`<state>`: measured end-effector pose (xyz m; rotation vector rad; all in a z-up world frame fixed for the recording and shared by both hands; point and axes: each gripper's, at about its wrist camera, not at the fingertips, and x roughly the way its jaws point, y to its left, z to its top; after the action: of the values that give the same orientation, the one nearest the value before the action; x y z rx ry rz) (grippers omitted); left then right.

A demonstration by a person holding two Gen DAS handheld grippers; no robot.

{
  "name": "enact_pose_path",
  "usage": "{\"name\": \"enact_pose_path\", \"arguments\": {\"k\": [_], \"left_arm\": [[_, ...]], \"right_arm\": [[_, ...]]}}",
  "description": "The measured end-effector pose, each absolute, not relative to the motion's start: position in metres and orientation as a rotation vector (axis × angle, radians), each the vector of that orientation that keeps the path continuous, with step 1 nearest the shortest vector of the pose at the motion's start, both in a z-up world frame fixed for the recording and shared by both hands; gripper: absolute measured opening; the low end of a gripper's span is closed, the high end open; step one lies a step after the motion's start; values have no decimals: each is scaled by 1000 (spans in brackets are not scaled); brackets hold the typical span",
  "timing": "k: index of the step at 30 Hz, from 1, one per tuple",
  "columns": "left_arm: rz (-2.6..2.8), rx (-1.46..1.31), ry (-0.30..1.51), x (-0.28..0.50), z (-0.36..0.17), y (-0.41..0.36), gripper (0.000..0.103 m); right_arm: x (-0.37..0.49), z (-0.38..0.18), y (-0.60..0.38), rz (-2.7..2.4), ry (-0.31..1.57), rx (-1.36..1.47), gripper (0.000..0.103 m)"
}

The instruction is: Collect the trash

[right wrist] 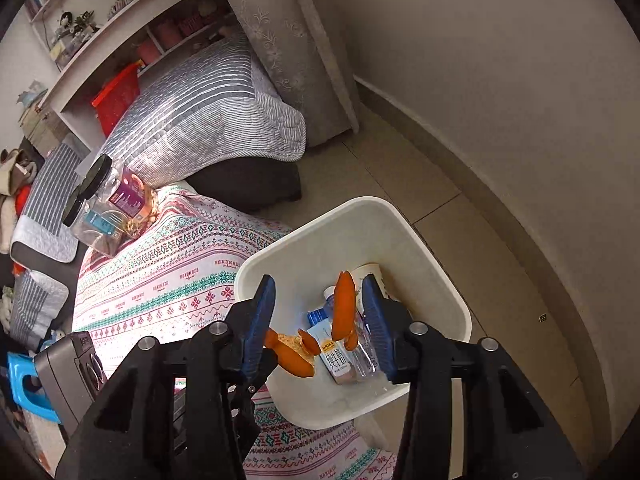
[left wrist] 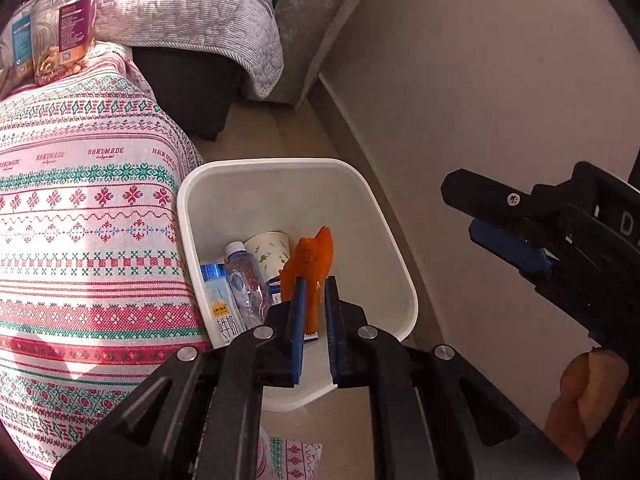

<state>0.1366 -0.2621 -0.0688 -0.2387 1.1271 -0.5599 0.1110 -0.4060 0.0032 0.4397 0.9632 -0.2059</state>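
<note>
The left gripper [left wrist: 315,285] has its jaws only slightly parted. A strip of orange peel [left wrist: 310,256] stands between them, leaning on the nine o'clock pad, with a gap on the other side. The right gripper [right wrist: 319,280] is spread wide, gripping nothing; more peel pieces [right wrist: 290,354] look to be dropping inside the white bin [left wrist: 256,164], onto the bottle [left wrist: 244,276] and milk carton [left wrist: 218,304]. My worry is that the strip sticks to its pad and rides out when the hand lifts away, landing on the patterned cloth [left wrist: 80,200] at nine o'clock.
</note>
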Motion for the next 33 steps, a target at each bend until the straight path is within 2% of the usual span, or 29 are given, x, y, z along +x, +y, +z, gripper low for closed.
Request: {"name": "enact_pose_path", "arguments": {"k": [1,2,12,22,25,29,33], "left_arm": [[-548,-244,1113,136,-67,-258,42],[-535,-247,1085,135,-65,-252,51],[-396,-159,1047,120,-42,-182,53],[-230,26,911,76,19,-97,65],[-183,26,872,51,31,-69,74],[-137,4,851,22,40,-36,75],[-129,-19,862,3,36,-17,79]], "right_arm": [[111,5,-407,-208,952,441,58],[111,5,-407,-203,950,441,58],[114,10,-388,-163,944,402,59],[92,23,-317,-58,910,239,61],[72,30,-297,-32,870,209,67],[40,31,-272,-38,839,193,69],[11,37,-246,-48,788,159,77]]}}
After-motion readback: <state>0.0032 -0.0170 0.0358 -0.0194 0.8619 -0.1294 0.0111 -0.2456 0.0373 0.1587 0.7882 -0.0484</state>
